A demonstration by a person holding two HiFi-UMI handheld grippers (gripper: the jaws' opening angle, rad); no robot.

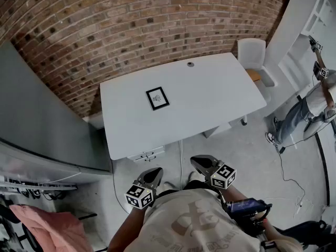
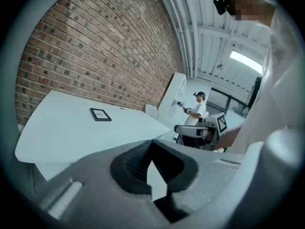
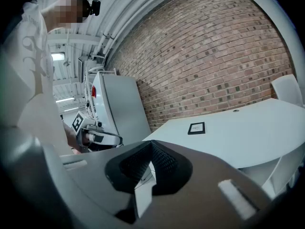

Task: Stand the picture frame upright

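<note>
we hold both tongs low in front of our body, above the grey floor [image 1: 247,154] and well short of the table [image 1: 220,96]. the left tongs [image 1: 153,174] are closed, dark ribbed pads meeting at the tip with nothing between them, and the right tongs [image 1: 200,163] are closed and empty in the same way. each carries its cube of square markers toward us, and both tilt slightly downward toward the near edge of the table. the picture frame [image 1: 157,98] lies flat on its back on the white table, left of the middle and away from every edge, with nothing touching it. it has a thin black border around a white mat and a small dark print at the centre, which is too small for us to make out. a round cable hole [image 1: 190,64] sits near the far edge of the table, and a white drawer unit [image 1: 147,154] shows under the near edge. a brick wall [image 1: 131,25] runs behind the table, a white chair [image 1: 253,54] stands at its far right corner, and a tall grey cabinet [image 1: 37,125] stands to our left. a pink cloth [image 1: 52,224] lies at the lower left. off to the right another person [image 1: 310,106] stands at white shelving [image 1: 310,20], well apart from the table.
</note>
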